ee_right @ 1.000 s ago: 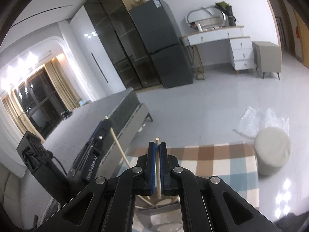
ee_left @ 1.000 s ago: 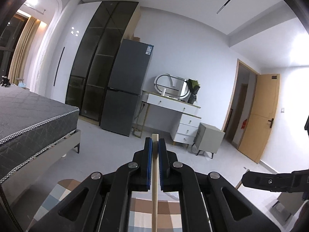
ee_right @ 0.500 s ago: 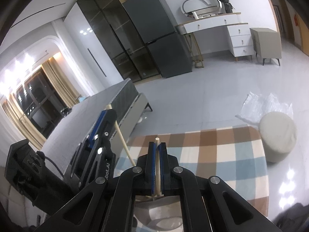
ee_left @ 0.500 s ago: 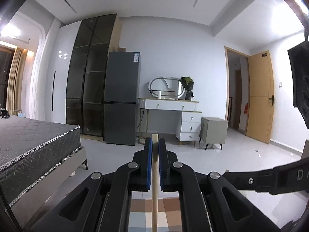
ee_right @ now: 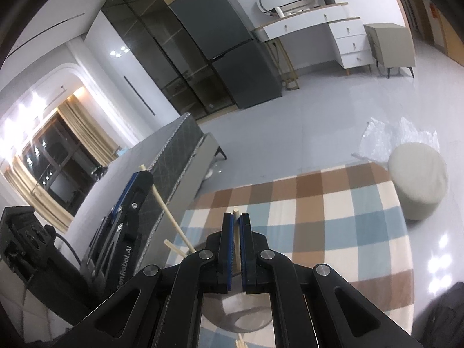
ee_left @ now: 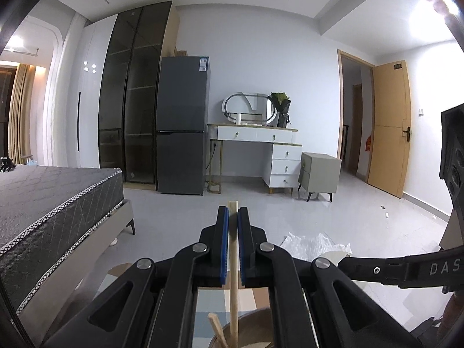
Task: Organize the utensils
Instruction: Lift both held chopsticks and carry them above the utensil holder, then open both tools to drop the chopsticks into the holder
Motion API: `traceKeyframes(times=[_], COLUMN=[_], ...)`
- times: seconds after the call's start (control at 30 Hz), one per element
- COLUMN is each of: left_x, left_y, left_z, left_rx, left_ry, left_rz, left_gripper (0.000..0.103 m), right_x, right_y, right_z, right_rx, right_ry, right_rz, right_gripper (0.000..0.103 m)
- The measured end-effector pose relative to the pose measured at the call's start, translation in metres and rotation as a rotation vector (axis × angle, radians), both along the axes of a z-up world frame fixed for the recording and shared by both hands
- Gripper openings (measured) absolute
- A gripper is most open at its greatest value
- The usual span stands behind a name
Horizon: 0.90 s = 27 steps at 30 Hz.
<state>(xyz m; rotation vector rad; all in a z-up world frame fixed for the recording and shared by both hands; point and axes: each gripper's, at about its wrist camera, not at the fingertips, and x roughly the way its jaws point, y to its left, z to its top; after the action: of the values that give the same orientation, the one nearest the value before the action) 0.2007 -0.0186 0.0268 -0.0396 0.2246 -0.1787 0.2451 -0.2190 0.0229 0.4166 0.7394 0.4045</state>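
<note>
My left gripper (ee_left: 233,213) is shut on a pale wooden chopstick (ee_left: 233,275) whose lower end reaches into a round grey holder (ee_left: 255,333). A second chopstick (ee_left: 217,329) leans in that holder. In the right wrist view, my right gripper (ee_right: 237,217) is shut on another chopstick (ee_right: 237,232) above the same holder (ee_right: 232,310). The left gripper (ee_right: 143,175) shows at the left there, tilted, and its chopstick (ee_right: 171,217) slants down to the holder's rim. Part of the right gripper's body (ee_left: 406,266) crosses the left wrist view.
A checked rug (ee_right: 333,217) lies under the holder. A round beige stool (ee_right: 417,179) and crumpled plastic sheet (ee_right: 400,133) are at its right. A grey bed (ee_left: 52,203) stands at the left. A fridge (ee_left: 182,124) and dresser (ee_left: 261,150) line the far wall.
The left wrist view has rolled level, its chopstick still gripped. The right gripper has sunk toward the holder, and the left gripper now looms larger beside it.
</note>
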Motion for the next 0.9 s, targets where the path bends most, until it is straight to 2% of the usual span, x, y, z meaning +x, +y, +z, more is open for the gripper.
traceKeyframes(times=[0.17, 0.3, 0.4, 0.57, 0.63, 0.7, 0.77, 0.8, 0.83, 0.9], left_x=[-0.008, -0.013, -0.015, -0.026, -0.030, -0.031, -0.035, -0.041, -0.043, -0.042], left_y=[-0.002, 0.004, 0.009, 0.007, 0.010, 0.011, 0.005, 0.000, -0.001, -0.004], left_z=[0.000, 0.004, 0.007, 0.013, 0.015, 0.017, 0.017, 0.019, 0.022, 0.022], left_rx=[0.015, -0.003, -0.029, -0.033, -0.051, -0.069, -0.044, -0.004, 0.020, 0.012], left_ry=[0.034, 0.076, 0.152, 0.242, 0.270, 0.333, 0.384, 0.379, 0.374, 0.425], left_rz=[-0.028, -0.045, -0.109, -0.224, -0.231, -0.273, -0.317, -0.299, -0.278, -0.295], left_gripper=[0.002, 0.002, 0.002, 0.002, 0.002, 0.002, 0.002, 0.002, 0.007, 0.029], right_x=[-0.001, 0.001, 0.002, -0.009, -0.015, -0.024, -0.032, -0.037, -0.044, -0.057], right_y=[0.002, 0.005, 0.010, 0.009, 0.007, 0.002, -0.002, -0.006, -0.010, -0.019], right_z=[-0.003, -0.004, -0.005, 0.005, 0.007, 0.011, 0.014, 0.016, 0.017, 0.020], right_rx=[0.005, 0.011, 0.017, 0.022, 0.026, 0.022, 0.024, 0.021, 0.019, 0.024], right_ry=[0.014, 0.029, 0.042, 0.001, 0.004, 0.004, -0.007, -0.011, -0.016, -0.022], right_rz=[0.007, 0.025, 0.044, 0.030, 0.019, 0.001, -0.014, -0.027, -0.041, -0.062], right_gripper=[0.003, 0.003, 0.006, 0.006, 0.006, 0.007, 0.012, 0.014, 0.015, 0.015])
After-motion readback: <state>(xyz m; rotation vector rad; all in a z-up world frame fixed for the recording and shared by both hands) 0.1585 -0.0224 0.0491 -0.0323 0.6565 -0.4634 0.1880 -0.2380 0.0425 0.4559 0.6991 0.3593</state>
